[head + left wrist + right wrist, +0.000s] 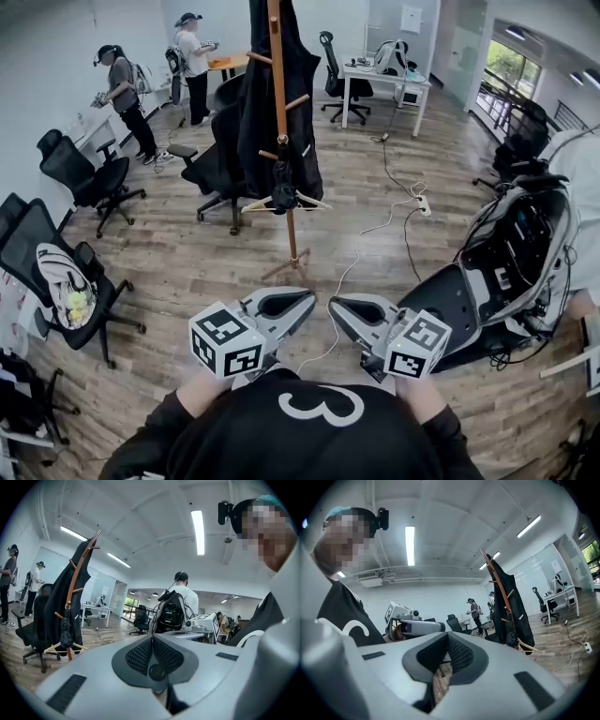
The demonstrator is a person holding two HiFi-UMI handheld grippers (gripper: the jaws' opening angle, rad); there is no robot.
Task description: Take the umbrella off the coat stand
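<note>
Left gripper (pixel 309 300): grey plastic shell, ribbed black fingers clenched on nothing.
Coat stand (pixel 277 84), upper centre, well apart from both grippers: slim wooden pole, stub pegs, small feet. It would likely tip under a sideways tug.
Umbrella (pixel 283 190): dark, folded, limp fabric, hung low on the pole by a pale hanger (pixel 314 202). Its loop may snag and drag the black coat (pixel 305 112).
Right gripper (pixel 332 307): same build, fingers clenched, empty.

I see a smooth wooden coat stand (pixel 277 84) under a matt dark cloth coat (pixel 306 112), a dark fabric umbrella (pixel 284 186), and a faintly glossy wood-plank floor (pixel 187 253). My left tongs (pixel 152 638) and right tongs (pixel 446 637) are matt grey plastic with dimpled black pads (pixel 136 656).
</note>
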